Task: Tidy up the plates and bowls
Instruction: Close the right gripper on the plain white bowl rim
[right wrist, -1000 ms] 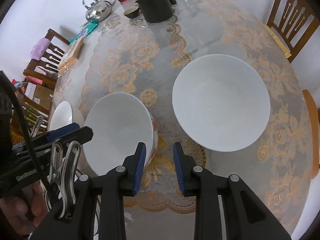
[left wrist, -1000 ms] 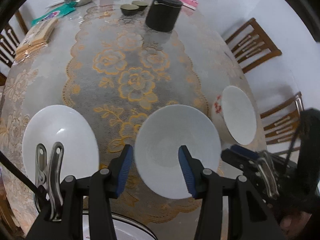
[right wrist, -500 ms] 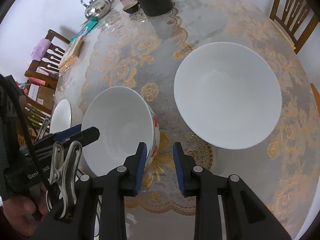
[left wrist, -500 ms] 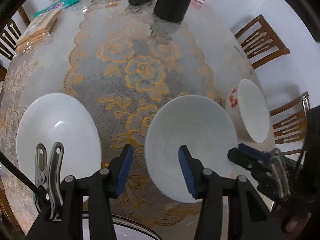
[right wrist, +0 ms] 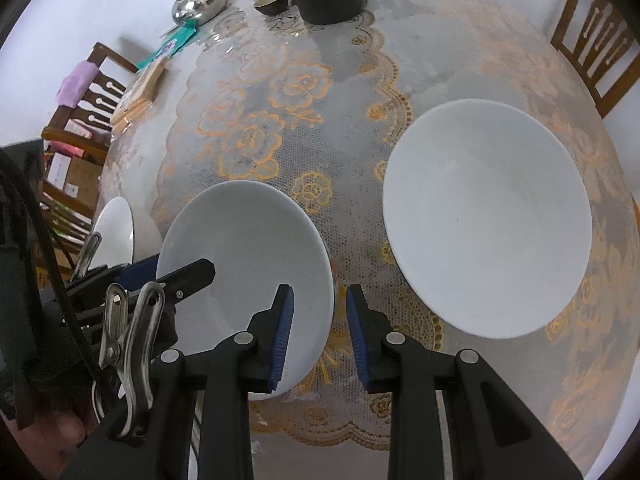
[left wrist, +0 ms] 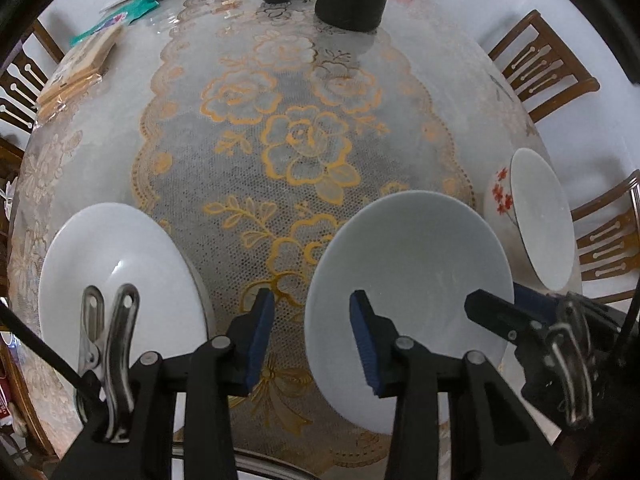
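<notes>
White bowls, one red-flowered bowl, on a grey lace tablecloth with orange roses.

Two hand-held grippers, left and right, share one build: black plastic arms, round silver screws at the pivots, ribbed blue pads lining each finger. A steel spring clip and a black cable sit at each one's left.
</notes>
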`<state>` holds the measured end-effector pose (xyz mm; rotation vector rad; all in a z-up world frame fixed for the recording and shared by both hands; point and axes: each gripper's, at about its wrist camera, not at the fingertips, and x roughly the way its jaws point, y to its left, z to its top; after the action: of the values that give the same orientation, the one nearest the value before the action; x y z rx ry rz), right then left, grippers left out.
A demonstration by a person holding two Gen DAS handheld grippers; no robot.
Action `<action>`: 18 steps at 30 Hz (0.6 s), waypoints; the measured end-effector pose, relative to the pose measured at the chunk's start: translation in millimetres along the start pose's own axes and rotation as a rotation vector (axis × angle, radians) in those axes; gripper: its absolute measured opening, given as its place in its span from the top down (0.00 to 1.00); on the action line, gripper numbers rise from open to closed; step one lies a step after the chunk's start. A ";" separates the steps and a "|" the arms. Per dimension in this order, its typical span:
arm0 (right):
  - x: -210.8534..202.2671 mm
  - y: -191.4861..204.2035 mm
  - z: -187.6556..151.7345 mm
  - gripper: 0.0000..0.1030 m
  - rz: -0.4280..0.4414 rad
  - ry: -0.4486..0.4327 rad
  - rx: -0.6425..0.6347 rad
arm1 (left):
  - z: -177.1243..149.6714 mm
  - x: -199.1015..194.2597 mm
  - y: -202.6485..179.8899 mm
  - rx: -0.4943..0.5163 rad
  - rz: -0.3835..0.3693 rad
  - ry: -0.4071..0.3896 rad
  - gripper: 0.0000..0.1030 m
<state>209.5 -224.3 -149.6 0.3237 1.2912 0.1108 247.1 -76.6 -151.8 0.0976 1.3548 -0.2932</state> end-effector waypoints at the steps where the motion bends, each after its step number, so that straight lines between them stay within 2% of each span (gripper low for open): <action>1: 0.0 0.3 -0.3 0.77 -0.001 0.000 -0.006 | 0.3 -0.1 -0.4 -0.003 -0.002 0.000 0.60; 4: 0.1 1.1 -0.6 0.85 -0.032 -0.007 -0.020 | 0.6 -1.6 -2.6 -0.001 -0.002 -0.007 0.60; 5: 0.5 1.5 -0.9 0.91 -0.048 -0.009 -0.027 | 0.5 -2.5 -4.0 0.003 0.004 -0.010 0.61; 7: 0.8 3.2 -1.5 0.91 -0.064 -0.020 -0.051 | 0.5 -2.0 -5.4 0.012 0.009 -0.008 0.65; 9: 0.7 6.3 -1.8 0.92 -0.077 -0.027 -0.081 | 0.8 0.2 -8.2 0.021 0.019 -0.002 0.83; 11: 1.0 6.8 -1.3 0.92 -0.085 -0.030 -0.088 | -0.5 -0.2 -9.2 0.026 0.035 -0.016 0.87; 12: 1.3 7.0 -1.0 0.93 -0.091 -0.028 -0.092 | -0.5 -0.7 -10.6 0.037 0.055 -0.031 0.93; 13: 1.7 6.2 -0.8 0.93 -0.094 -0.027 -0.091 | -0.9 -1.4 -11.1 0.044 0.058 -0.040 0.93; 16: 1.1 -0.3 -0.1 0.94 -0.084 -0.023 -0.067 | -1.6 -4.4 -6.3 0.030 -0.003 -0.048 0.95; 18: 0.0 -3.3 -0.5 0.94 -0.075 -0.021 -0.062 | -3.6 -6.9 -9.5 0.053 -0.002 -0.056 0.96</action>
<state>208.7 -227.4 -150.7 0.2226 1.2746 0.0835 239.8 -83.8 -145.0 0.1311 1.2919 -0.3313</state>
